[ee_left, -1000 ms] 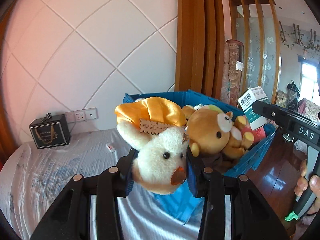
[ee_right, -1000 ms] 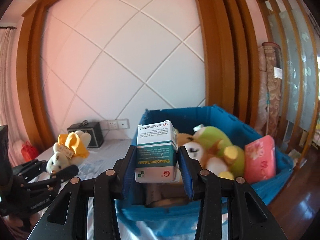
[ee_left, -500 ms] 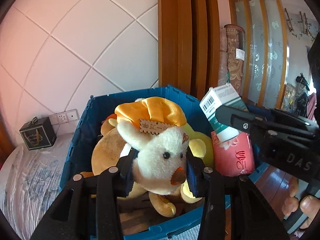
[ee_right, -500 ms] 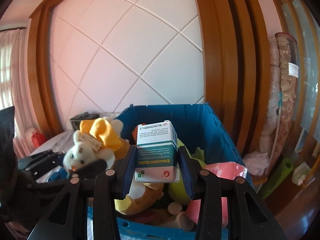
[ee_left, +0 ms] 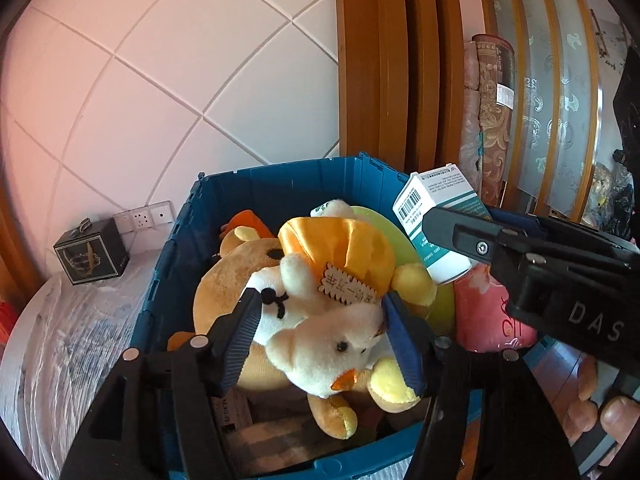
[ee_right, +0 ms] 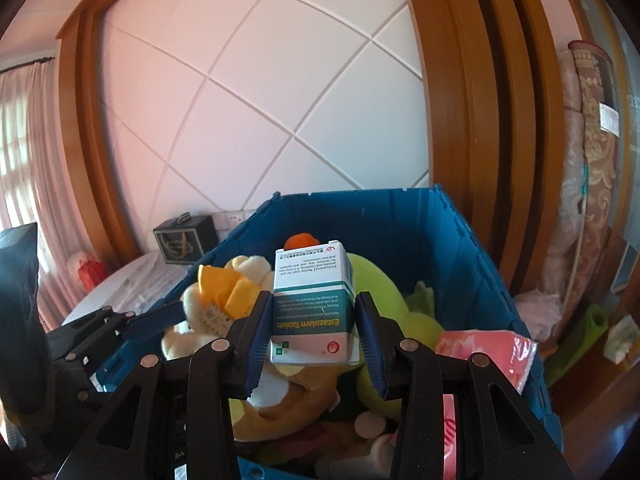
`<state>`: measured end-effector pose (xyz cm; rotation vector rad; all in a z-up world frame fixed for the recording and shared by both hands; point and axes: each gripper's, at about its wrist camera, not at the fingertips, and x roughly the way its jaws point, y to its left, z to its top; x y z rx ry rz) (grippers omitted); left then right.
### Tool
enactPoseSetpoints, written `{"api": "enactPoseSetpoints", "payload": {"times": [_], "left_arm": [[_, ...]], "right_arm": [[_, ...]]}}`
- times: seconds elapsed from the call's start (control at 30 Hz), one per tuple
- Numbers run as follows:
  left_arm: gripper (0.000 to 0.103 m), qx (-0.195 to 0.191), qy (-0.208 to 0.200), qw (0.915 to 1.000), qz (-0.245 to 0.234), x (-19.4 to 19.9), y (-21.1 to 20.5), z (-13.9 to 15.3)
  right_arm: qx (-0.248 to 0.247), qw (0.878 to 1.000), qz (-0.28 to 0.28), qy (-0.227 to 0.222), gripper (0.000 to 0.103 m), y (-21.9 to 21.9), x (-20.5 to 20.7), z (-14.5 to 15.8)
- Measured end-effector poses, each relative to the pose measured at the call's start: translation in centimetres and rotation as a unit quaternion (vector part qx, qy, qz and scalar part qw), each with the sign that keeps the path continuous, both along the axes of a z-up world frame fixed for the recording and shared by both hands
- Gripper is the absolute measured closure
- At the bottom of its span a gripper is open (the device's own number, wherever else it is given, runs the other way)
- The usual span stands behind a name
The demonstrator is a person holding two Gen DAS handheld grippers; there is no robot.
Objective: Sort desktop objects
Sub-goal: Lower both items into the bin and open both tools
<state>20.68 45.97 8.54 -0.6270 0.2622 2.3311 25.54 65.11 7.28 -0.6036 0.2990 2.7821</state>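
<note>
Left gripper (ee_left: 320,336) jaws are opening around the white plush rabbit (ee_left: 320,336), seemingly loose above the blue crate (ee_left: 280,176); right gripper (ee_right: 314,330) clamps the tablet box (ee_right: 312,304).

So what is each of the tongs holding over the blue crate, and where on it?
Right tongs clamp the white-and-teal tablet box by its side faces. Left tongs are opening; the white plush toy with the orange hat lies loose between them.

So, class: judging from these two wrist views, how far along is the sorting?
Done: the blue crate already holds a brown bear and a pink packet. In hand: the left gripper is opening around the white plush toy over the crate; the right gripper grips the Estazolam tablet box. Left: releasing both.
</note>
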Motion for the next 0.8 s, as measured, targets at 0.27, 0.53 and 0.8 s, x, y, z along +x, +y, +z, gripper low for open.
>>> {"api": "enactPoseSetpoints", "payload": {"times": [0.27,0.53,0.8], "left_arm": [[0.041,0.002,0.000,1.0000,0.009,0.2,-2.4,0.1],[0.041,-0.004,0.003,1.0000,0.001,0.8,-3.5,0.8],[0.041,-0.002,-0.013,0.9986,0.052,-1.6,-5.7,0.3]], "right_arm": [[0.005,1.000,0.019,0.006,0.062,-1.8,-0.4,0.5],[0.008,1.000,0.005,0.000,0.062,-2.3,-0.2,0.6],[0.017,1.000,0.018,-0.006,0.062,-4.0,-0.2,0.4]]}}
